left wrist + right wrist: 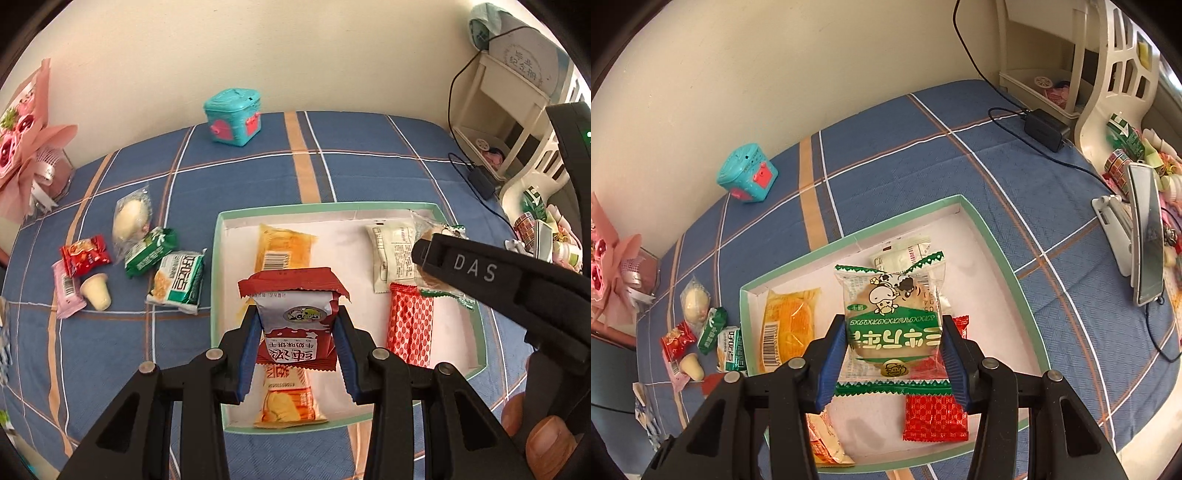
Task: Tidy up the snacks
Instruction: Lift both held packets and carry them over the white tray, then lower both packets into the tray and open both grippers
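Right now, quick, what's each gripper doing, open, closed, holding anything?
Left gripper: closed on a red and white biscuit packet.
Right gripper: closed on a green and clear cookie packet.

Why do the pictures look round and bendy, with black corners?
Both views come through a fisheye lens: in the left wrist view the box rim and blanket stripes curve; in the right wrist view the wall bows. The dark corners are the lens edge. Light is soft, both held packets stay sharp.
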Available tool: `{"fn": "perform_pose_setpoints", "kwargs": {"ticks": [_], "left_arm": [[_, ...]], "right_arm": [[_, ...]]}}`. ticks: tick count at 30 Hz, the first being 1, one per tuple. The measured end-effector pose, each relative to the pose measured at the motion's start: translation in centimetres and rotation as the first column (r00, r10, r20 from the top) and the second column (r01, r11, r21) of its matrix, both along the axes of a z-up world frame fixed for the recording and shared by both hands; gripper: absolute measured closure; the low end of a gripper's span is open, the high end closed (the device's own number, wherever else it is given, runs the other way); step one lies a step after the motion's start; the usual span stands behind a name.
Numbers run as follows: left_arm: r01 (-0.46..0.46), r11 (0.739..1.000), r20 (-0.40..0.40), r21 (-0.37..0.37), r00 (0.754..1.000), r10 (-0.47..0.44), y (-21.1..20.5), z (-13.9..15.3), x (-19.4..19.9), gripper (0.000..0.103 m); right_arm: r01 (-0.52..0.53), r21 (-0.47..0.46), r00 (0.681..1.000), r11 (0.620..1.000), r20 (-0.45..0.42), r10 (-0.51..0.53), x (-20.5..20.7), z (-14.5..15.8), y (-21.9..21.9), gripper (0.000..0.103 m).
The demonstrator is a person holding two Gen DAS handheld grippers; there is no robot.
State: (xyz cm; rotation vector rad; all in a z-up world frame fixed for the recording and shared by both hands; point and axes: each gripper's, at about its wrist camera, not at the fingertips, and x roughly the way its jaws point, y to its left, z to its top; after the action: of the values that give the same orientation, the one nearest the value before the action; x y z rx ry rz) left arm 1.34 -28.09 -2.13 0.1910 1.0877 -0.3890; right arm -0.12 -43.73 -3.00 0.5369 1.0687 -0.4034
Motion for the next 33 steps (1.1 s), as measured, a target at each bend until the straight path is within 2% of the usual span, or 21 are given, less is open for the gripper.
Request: {"fn": "perform_pose_setpoints", "kwargs": {"ticks": [12,21,33], "left_arm": [[0.016,1.000,0.025,-0.006,1.000,-0.016,-2.0,-1.4,2.4,0.062],[0.085,0.996,0.069,-0.002,0.994,-0.084,-5.2,-1.7,3.0,0.062],[0.018,1.000,0.031,0.018,0.999,-0.019,-3.5,-2.8,4.4,0.062]], "right_arm": [[0.004,0.012,1.000,1.000,-0.008,-0.004,0.4,-1.1,-0.9,0.051],[0.022,0.027,0.999,0.999,-0.025,-0.022,1.0,-2.2,-2.5,0.050],[0.010,0.046,0.999,0.999,-0.050,-0.008,1.8,-3.4,-2.6,0.050]]}}
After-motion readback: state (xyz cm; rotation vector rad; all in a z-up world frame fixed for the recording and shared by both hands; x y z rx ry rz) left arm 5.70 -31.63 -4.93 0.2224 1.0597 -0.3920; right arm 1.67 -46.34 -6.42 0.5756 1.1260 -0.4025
